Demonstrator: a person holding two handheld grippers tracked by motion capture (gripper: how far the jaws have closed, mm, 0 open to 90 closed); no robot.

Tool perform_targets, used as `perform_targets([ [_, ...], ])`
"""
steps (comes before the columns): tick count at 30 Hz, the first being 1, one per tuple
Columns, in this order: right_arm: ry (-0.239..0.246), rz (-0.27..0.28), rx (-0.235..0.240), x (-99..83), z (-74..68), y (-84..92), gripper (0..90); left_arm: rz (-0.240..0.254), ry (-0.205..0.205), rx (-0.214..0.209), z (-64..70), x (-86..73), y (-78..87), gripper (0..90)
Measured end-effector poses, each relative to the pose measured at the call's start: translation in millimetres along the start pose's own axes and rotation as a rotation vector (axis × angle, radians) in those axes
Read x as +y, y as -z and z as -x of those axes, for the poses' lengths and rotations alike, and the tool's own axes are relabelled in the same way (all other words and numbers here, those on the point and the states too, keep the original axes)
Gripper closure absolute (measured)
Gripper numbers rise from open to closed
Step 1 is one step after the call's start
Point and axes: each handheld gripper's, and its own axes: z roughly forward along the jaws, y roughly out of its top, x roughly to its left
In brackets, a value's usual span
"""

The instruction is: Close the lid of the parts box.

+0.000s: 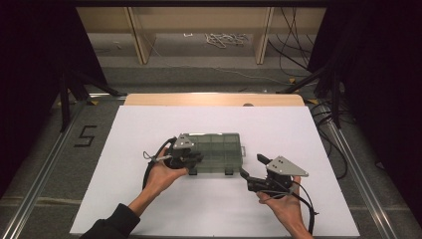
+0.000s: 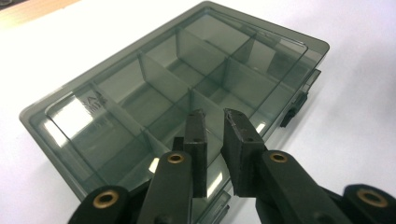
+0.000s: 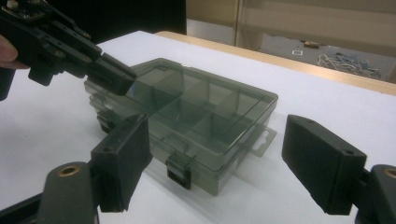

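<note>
While both hands rest low in the high view, a smoky, see-through compartment box (image 1: 213,152) lies flat near the middle of the white table (image 1: 149,209), its lid down. Dividers show through the lid, splitting the inside into a grid of cells. Two dark latches (image 1: 228,171) sit on the long edge toward the bottom of the frame, and a small hang tab (image 1: 243,150) sticks out of its right end.

At the box's lower left corner sits the left claw (image 1: 195,159), held in the left hand (image 1: 161,177). From its own camera the two black jaws stand over the lid near the front edge with a narrow gap between them; nothing lies in that gap, and I cannot tell whether the tips touch the lid. So this claw is slightly parted and grips nothing.

Right of the box, and apart from it, the right claw (image 1: 252,166) is held by the right hand (image 1: 283,204), a grey three-cornered plate (image 1: 284,166) on top. Its own camera shows the jaws spread wide at the lower left and lower right of the frame, with the box lying beyond them and nothing between the pads.
</note>
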Motion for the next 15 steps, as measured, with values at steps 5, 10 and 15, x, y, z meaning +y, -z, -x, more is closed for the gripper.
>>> perform_targets([
  [5,-0.002,0.003,0.005,-0.1,0.2,-0.5,24.3,0.010,0.010,0.000,-1.3,1.1,2.3,75.8],
  [10,-0.001,0.001,-0.001,0.2,0.0,0.1,24.3,0.014,0.018,0.001,0.0,1.8,2.6,72.9],
  [15,0.000,-0.003,0.000,0.6,0.3,1.0,24.3,0.024,0.031,-0.014,-2.3,3.7,5.8,67.3],
])
